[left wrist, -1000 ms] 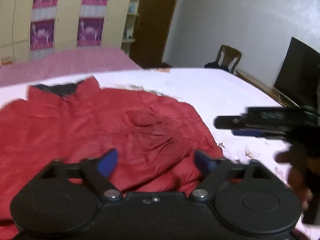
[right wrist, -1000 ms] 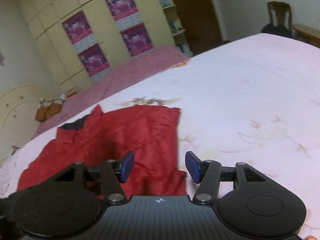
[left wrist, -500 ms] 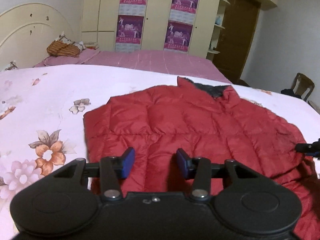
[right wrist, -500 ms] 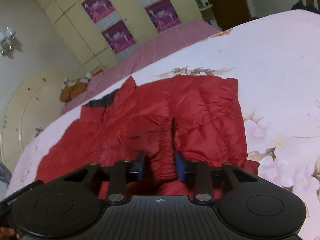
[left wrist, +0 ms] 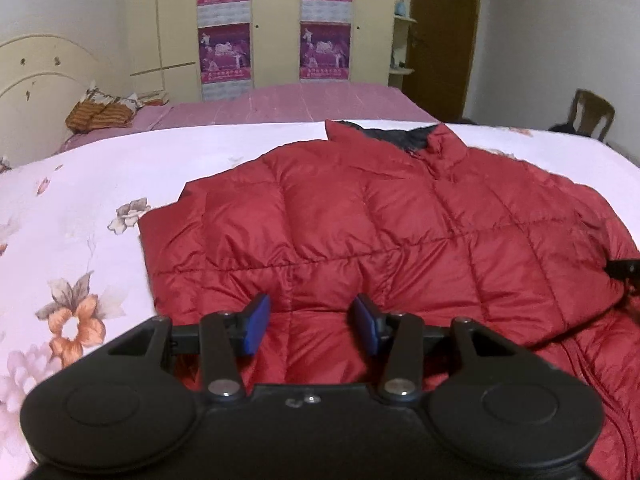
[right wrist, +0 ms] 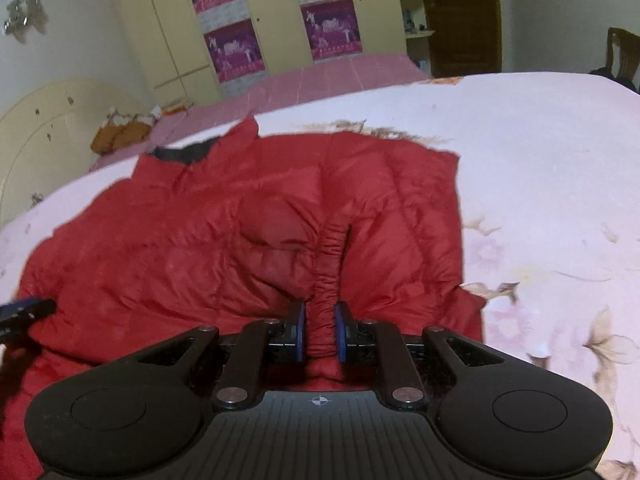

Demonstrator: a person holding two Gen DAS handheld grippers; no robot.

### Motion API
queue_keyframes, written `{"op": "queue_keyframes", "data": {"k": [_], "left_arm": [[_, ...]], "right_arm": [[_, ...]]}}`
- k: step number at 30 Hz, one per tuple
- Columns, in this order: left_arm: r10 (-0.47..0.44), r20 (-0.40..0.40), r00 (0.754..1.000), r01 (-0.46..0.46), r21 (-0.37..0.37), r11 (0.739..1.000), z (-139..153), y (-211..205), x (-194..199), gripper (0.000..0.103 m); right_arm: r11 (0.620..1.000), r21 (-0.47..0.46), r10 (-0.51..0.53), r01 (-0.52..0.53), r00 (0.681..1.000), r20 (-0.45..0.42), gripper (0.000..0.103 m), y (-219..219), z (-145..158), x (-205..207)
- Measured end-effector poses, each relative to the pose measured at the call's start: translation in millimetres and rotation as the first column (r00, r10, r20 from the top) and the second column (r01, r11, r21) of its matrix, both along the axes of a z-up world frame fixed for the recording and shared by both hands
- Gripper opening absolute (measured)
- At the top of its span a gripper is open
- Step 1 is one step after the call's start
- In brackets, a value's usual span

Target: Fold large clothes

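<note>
A red quilted puffer jacket (left wrist: 380, 232) lies spread on the bed, dark collar lining at the far end. My left gripper (left wrist: 310, 322) is open just above the jacket's near hem, nothing between its blue pads. In the right wrist view the jacket (right wrist: 200, 240) has a sleeve folded across it. My right gripper (right wrist: 320, 334) is shut on the gathered elastic cuff (right wrist: 328, 264) of that sleeve. The tip of the right gripper shows at the right edge of the left wrist view (left wrist: 624, 268); the left gripper's tip shows at the left edge of the right wrist view (right wrist: 24, 308).
The bed has a pale pink floral sheet (left wrist: 72, 216). Behind it stands a second bed with a pink cover (left wrist: 288, 100) and a striped pillow (left wrist: 100, 116). A wardrobe with purple posters (left wrist: 276, 20), a brown door (left wrist: 440, 36) and a wooden chair (left wrist: 592, 112) are at the back.
The right gripper has closed on the sleeve cuff and moved in over the jacket. The left gripper has swung left to the jacket's left side and stays open.
</note>
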State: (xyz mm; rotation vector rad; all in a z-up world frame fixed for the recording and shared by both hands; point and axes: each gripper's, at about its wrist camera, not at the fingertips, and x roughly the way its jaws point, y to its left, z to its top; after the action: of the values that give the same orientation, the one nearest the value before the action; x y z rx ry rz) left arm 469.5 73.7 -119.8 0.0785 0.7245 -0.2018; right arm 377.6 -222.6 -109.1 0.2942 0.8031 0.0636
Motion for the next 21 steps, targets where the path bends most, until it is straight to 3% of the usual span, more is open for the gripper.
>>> {"op": "queue_keyframes", "data": {"k": [2, 3, 4, 5, 7, 10, 11, 15, 17, 21], "left_arm": [[0.012, 0.022, 1.000, -0.012, -0.008, 1.000, 12.7, 6.8, -5.9, 0.046], [0.018, 0.051, 0.999, -0.017, -0.018, 1.000, 21.1, 11.4, -10.5, 0.059], [0.035, 0.084, 0.996, -0.034, -0.022, 0.999, 28.0, 15.4, -13.7, 0.083], [0.059, 0.115, 0.992, -0.056, -0.024, 0.998, 33.1, 18.6, -14.0, 0.089], [0.058, 0.117, 0.991, -0.053, -0.052, 0.997, 36.1, 21.4, -2.7, 0.078], [0.017, 0.092, 0.996, -0.013, -0.046, 0.999, 30.4, 11.4, 22.5, 0.068], [0.005, 0.079, 0.997, -0.002, -0.032, 0.999, 25.8, 7.6, 31.0, 0.067], [0.010, -0.001, 1.000, -0.010, -0.011, 1.000, -1.6, 10.3, 67.0, 0.069], [0.023, -0.031, 0.999, -0.025, -0.059, 0.998, -10.4, 19.5, 72.6, 0.071], [0.024, -0.028, 0.999, -0.025, -0.037, 0.999, -6.7, 18.7, 66.4, 0.070]], "right_arm": [[0.999, -0.025, -0.022, 0.023, 1.000, 0.016, 0.016, -1.2, 8.8, -6.1], [0.998, -0.042, -0.043, 0.045, 0.998, 0.036, 0.026, -3.0, 16.9, -12.4], [0.994, -0.074, -0.071, 0.077, 0.994, 0.080, 0.058, -3.7, 27.6, -20.4], [0.994, -0.083, -0.063, 0.074, 0.989, 0.133, 0.065, -4.2, 36.2, -25.8], [0.994, -0.101, -0.021, 0.036, 0.988, 0.153, 0.065, 0.9, 45.4, -19.4], [0.993, -0.112, 0.057, -0.042, 0.989, 0.137, 0.034, 19.5, 43.4, 10.5], [0.991, -0.116, 0.079, -0.064, 0.988, 0.133, 0.032, 25.5, 40.1, 20.8], [0.982, -0.162, 0.112, -0.099, 0.991, 0.072, 0.031, 39.2, 16.1, 59.3], [0.982, -0.162, 0.102, -0.099, 0.995, 0.012, 0.031, 35.4, -4.1, 72.5], [0.973, -0.200, 0.117, -0.110, 0.993, 0.021, 0.031, 39.0, -7.3, 71.5]]}}
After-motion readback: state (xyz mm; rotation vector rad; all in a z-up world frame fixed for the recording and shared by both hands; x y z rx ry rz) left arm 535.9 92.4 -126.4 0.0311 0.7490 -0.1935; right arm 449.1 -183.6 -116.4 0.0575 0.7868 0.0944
